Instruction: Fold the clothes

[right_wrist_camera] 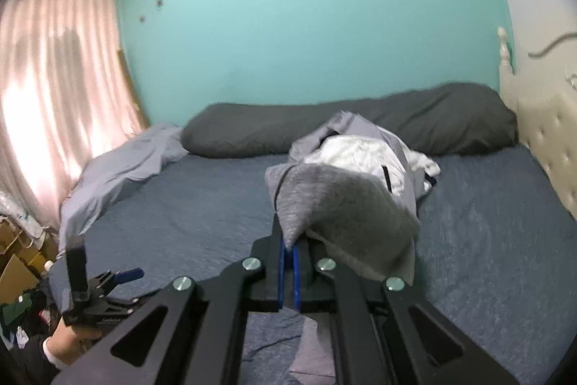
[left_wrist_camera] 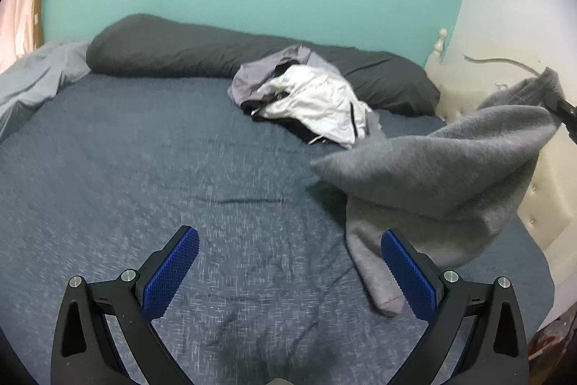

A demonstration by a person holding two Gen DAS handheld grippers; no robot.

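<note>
Grey fleece garment (left_wrist_camera: 443, 175) hangs over the bed (left_wrist_camera: 144, 168), pinched by the right gripper (right_wrist_camera: 288, 262).
Soft, floppy, light; left gripper (left_wrist_camera: 288, 262) gapes empty, should take the edge dangling at 5 o'clock.

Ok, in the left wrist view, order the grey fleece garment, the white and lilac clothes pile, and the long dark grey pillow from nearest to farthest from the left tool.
1. Grey fleece garment: to the right, hanging beside the open left tool.
2. White and lilac clothes pile: mid-bed, right of centre.
3. Long dark grey pillow: along the teal wall.
</note>
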